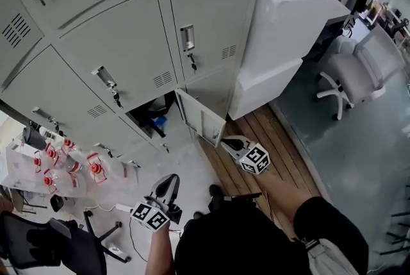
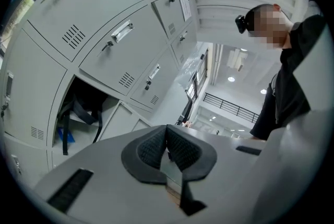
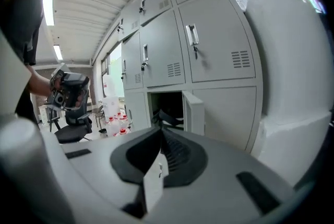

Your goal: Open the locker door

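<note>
A wall of grey lockers fills the view, and one lowest locker door (image 1: 202,116) stands swung open. Its compartment (image 1: 152,116) holds a dark strapped bag (image 2: 83,110) and something blue. My right gripper (image 1: 226,142) is shut with nothing in it, just off the open door's (image 3: 194,112) free edge and not touching it. In its own view the right gripper (image 3: 160,132) points at the open compartment. My left gripper (image 1: 171,180) sits lower left of that locker, clear of it; seen close up, the left gripper (image 2: 167,133) has its pads together and holds nothing.
Keys hang in the handles of the neighbouring lockers (image 1: 188,43). A big white block (image 1: 282,36) stands against the lockers on the right. Several red-capped water bottles (image 1: 70,161) and a black office chair (image 1: 38,241) are at the left; a light swivel chair (image 1: 359,72) at the right.
</note>
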